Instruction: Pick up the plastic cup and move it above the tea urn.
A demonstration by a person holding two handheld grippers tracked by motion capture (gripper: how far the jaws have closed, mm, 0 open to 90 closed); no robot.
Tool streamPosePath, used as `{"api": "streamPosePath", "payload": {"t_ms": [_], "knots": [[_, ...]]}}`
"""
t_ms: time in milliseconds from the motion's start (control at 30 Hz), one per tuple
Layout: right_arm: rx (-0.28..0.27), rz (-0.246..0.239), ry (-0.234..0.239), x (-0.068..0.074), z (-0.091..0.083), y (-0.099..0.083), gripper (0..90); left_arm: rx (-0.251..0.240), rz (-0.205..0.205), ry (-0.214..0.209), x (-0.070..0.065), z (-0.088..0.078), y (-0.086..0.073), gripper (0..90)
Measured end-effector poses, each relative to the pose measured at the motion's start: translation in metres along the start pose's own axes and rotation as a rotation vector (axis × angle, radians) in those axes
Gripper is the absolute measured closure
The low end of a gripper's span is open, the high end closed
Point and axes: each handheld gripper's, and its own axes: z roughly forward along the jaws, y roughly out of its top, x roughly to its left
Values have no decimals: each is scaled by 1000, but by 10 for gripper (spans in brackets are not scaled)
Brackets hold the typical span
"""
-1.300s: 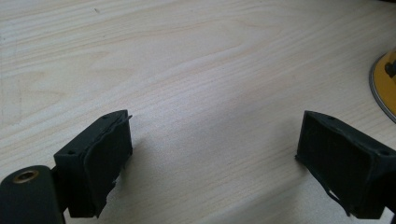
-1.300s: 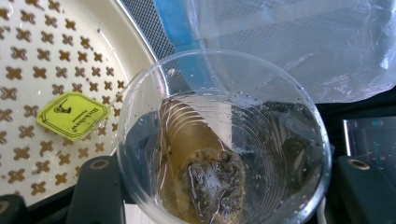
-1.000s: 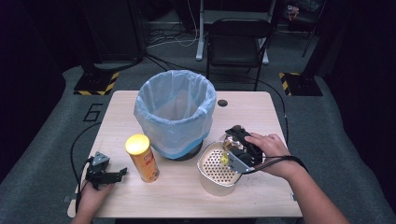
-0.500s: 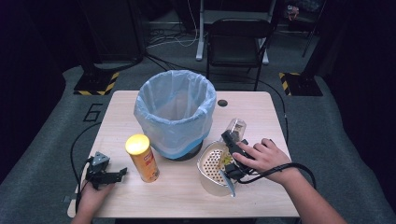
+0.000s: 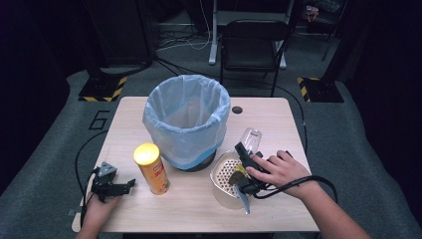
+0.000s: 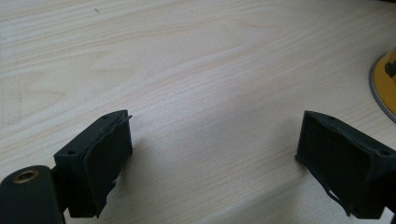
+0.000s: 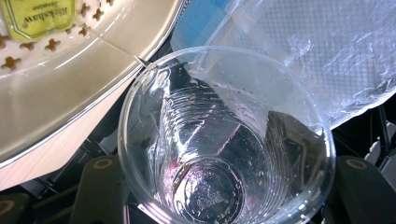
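Probably a studio: dark floor, hazard-taped stands [image 5: 102, 88].

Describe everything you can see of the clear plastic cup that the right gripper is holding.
The clear plastic cup is see-through, thin and ribbed on its walls, with a rolled rim and small dark specks inside, otherwise empty. The right gripper is shut on its lower part, one of the fingers on each side. In the high view it tilts, mouth toward the bin's plastic liner, above the cream strainer bowl.

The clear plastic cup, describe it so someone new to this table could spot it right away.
Start at the bin lined with a blue bag mid-table. To its right sits a cream perforated strainer, and the right gripper holds the clear plastic cup just above its far rim. It is the only see-through, ribbed item there.
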Motion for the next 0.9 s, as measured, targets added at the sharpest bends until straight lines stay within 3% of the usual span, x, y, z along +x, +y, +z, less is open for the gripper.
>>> {"api": "streamPosePath", "payload": {"t_ms": [133,167,400,467,500,667,733,767,833,867,900], "knots": [[-7,9,-12,-3,-1,0,381,-1,0,0,0,0,0,101],[-21,54,-13,0,0,1,381,-1,0,0,0,0,0,101],[-22,45,-10,-2,-1,2,381,0,1,0,0,0,0,101],[-31,102,-32,0,-1,2,381,0,0,0,0,0,0,101],[-28,64,-22,-2,-1,1,381,0,0,0,0,0,0,101],[-28,54,-14,-5,-3,0,381,0,1,0,0,0,0,101],[-29,59,-15,-5,-4,0,381,-1,1,1,0,0,0,101],[-39,112,-46,-2,-3,2,381,-1,1,1,0,0,0,101],[-27,19,-17,-7,-4,0,381,0,1,0,0,0,0,101],[-41,65,-25,-4,-3,1,381,0,1,0,0,0,0,101],[-40,55,-17,-6,-4,1,381,0,1,0,0,0,0,101]]}}
